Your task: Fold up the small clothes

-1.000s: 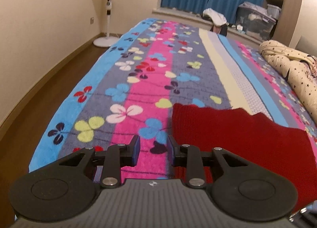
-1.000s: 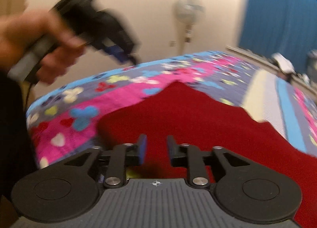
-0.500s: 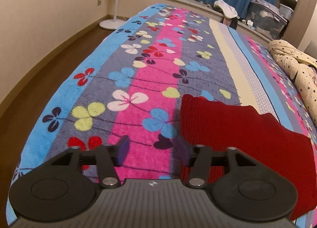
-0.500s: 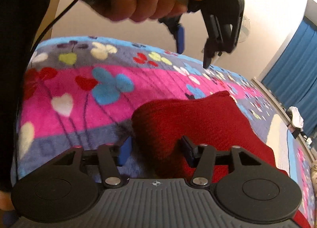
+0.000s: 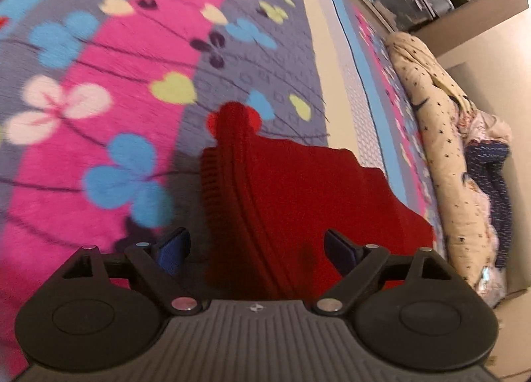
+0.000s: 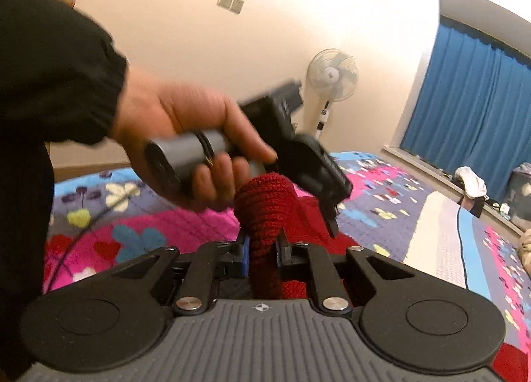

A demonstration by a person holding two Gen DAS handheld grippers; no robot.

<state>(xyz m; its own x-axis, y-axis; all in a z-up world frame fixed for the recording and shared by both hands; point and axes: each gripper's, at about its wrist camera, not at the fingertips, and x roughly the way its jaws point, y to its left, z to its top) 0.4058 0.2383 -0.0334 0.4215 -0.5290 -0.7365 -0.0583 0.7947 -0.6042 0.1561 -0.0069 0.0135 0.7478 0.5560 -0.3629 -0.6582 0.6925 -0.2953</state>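
A red knitted garment (image 5: 298, 189) lies on the flowered blanket (image 5: 99, 109). My left gripper (image 5: 255, 245) tilts down just over its near left edge, jaws opening wide. The knit shows between the blue pads (image 5: 172, 249), and they do not press it. In the right wrist view my right gripper (image 6: 262, 255) has its jaws closing on a bunched fold of the red garment (image 6: 265, 209), which stands up between the pads. Just past that fold, a person's hand (image 6: 186, 136) holds the left gripper's handle, blurred.
A rolled cream quilt with stars (image 5: 441, 136) lies along the bed's right side, dark blue cloth beside it. A standing fan (image 6: 332, 83), blue curtains (image 6: 464, 99) and cluttered storage boxes (image 5: 408, 6) line the far walls. A black sleeve (image 6: 49, 66) fills the left.
The left gripper opened wide, dipped and swung over the garment's edge. The right gripper shut on a fold of the red knit and raised it.
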